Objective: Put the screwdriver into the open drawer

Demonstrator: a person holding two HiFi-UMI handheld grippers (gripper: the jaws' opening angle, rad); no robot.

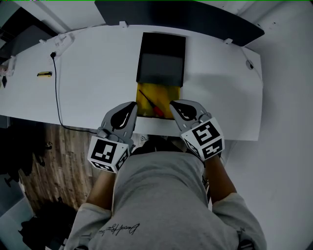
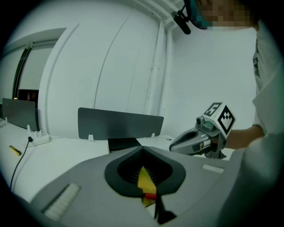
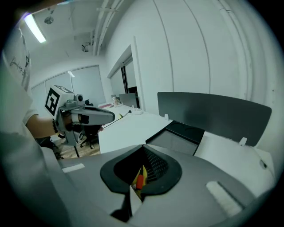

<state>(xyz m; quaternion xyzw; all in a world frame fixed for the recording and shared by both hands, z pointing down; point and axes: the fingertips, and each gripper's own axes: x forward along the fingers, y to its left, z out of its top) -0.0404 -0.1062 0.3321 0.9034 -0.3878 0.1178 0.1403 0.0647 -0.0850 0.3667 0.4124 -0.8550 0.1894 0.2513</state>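
Note:
The open drawer (image 1: 145, 99) has a yellow inside and juts from the front edge of the white desk (image 1: 98, 83). In it lies the screwdriver (image 1: 156, 110), its red handle toward me and its dark shaft running up-left. My left gripper (image 1: 129, 110) hovers at the drawer's left, shut and empty. At the drawer's right, my right gripper (image 1: 175, 106) is likewise shut and empty. Through the loop of the left gripper's (image 2: 143, 150) jaws I see the yellow drawer (image 2: 144, 178) and the red handle (image 2: 150, 195). The right gripper (image 3: 143, 146) frames the handle (image 3: 139, 181) the same way.
A dark flat box (image 1: 161, 58) lies on the desk just behind the drawer. A black cable (image 1: 57, 93) runs down the desk's left part, near a small yellow object (image 1: 44, 73). A dark partition (image 1: 186, 14) stands along the back edge. Wooden floor (image 1: 49, 156) shows at the left.

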